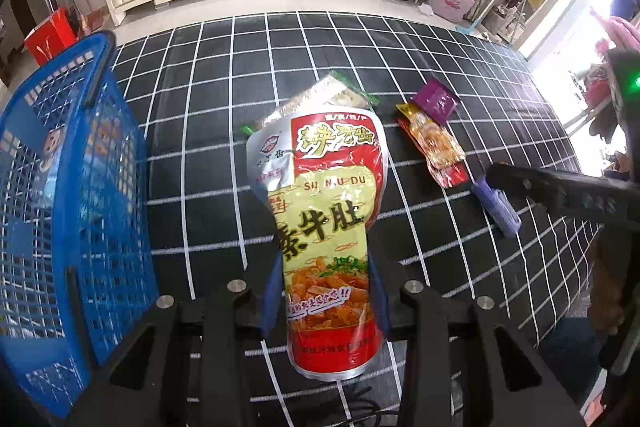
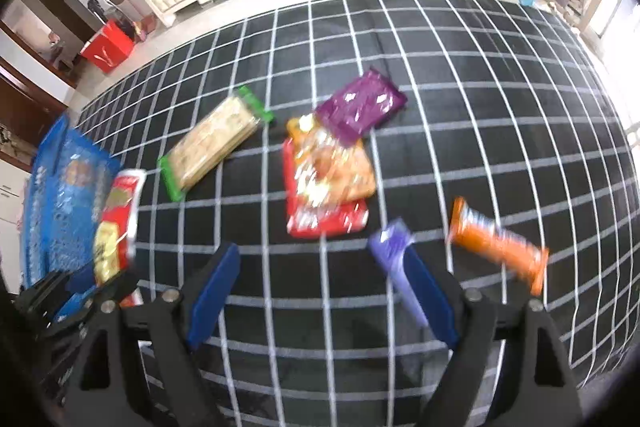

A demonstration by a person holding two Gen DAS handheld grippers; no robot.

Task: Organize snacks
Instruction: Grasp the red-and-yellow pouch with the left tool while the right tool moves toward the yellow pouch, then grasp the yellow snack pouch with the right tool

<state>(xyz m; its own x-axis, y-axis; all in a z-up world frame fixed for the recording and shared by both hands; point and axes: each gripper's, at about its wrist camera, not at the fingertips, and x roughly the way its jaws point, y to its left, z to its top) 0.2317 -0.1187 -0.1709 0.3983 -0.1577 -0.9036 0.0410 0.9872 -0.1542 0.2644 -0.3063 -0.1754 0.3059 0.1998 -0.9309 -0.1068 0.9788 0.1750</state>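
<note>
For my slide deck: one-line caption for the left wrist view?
Left claw grips a red-and-yellow snack pouch beside the blue plastic basket on the black grid-patterned cloth.

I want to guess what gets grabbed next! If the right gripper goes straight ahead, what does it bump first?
Probably the red packet under the orange one, lying ahead between the open jaws of the right gripper. The small purple packet sits by the right jaw, so it might touch first; depth is unclear.
</note>
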